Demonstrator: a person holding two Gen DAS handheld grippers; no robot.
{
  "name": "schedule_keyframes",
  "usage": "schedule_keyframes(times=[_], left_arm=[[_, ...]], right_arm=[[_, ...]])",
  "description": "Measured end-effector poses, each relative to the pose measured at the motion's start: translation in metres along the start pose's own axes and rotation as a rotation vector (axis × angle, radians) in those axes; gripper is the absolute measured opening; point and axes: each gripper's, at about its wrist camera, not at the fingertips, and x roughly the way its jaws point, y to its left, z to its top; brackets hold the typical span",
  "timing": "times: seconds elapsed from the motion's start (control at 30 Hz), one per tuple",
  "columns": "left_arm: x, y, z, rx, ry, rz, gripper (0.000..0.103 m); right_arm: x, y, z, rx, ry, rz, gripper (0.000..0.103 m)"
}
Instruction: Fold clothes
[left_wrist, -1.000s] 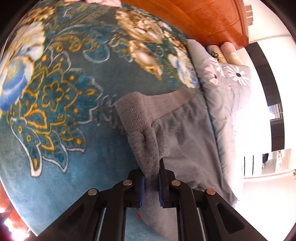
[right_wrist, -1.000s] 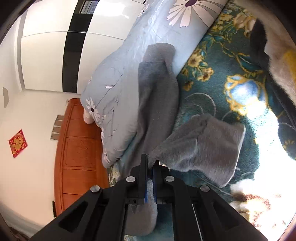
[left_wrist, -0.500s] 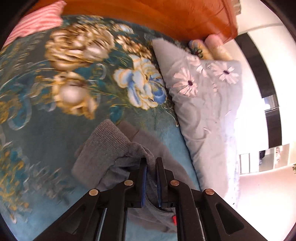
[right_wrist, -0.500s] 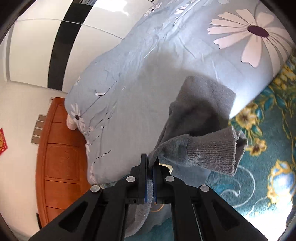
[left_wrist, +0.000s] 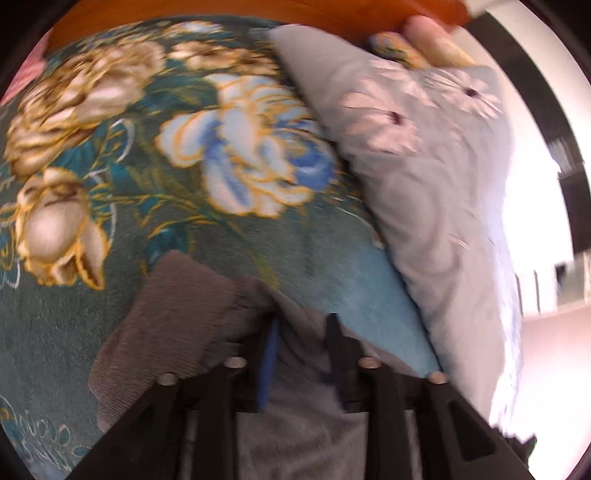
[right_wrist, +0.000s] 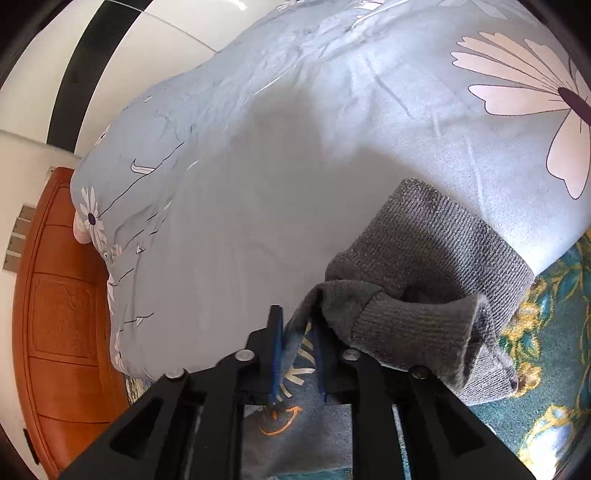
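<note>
1 grey sweater (left_wrist: 173, 325) on floral blanket (left_wrist: 207, 229), by 1 quilt (right_wrist: 295, 155). 2 ribbed cuffs (right_wrist: 436, 258) bunched. Left gripper (left_wrist: 301, 325) & right gripper (right_wrist: 295, 321): both opening, cloth between jaws, pads slack.

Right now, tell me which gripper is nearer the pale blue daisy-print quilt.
Right. The right gripper, jaws opening with grey sweater fabric between them, sits at the quilt. The left gripper, also opening over the sweater, sits on the teal floral blanket beside it.
</note>
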Motion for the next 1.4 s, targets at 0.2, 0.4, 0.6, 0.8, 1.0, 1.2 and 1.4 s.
schedule_keyframes(times=[0.2,0.4,0.6,0.8,1.0,1.2,1.4], left_arm=[[-0.066,0.010,-0.034,0.023,-0.106,-0.025,0.054],[-0.073,0.078,-0.089,-0.125,-0.101,0.076,0.059],[-0.050,0.121,-0.103,-0.305,-0.107,0.015,0.059],[-0.030,0.121,-0.087,-0.323,-0.153,-0.020,0.059],[-0.018,0.117,-0.076,-0.275,-0.181,-0.032,0.058],[-0.015,0.111,-0.072,-0.295,-0.209,-0.011,0.042],[-0.047,0.097,-0.069,-0.304,-0.258,-0.037,0.025]], right_arm=[[-0.033,0.016,-0.016,-0.110,-0.032,0.066,0.063],[-0.084,-0.013,-0.074,-0.125,-0.071,0.181,0.082],[-0.069,-0.090,-0.101,0.044,-0.057,0.079,0.082],[-0.033,-0.107,-0.077,0.132,-0.139,0.082,0.082],[-0.013,-0.112,-0.051,0.155,-0.217,0.101,0.082],[-0.006,-0.092,-0.041,0.155,-0.152,0.168,0.038],[-0.026,-0.058,-0.034,0.113,-0.148,0.195,0.016]])
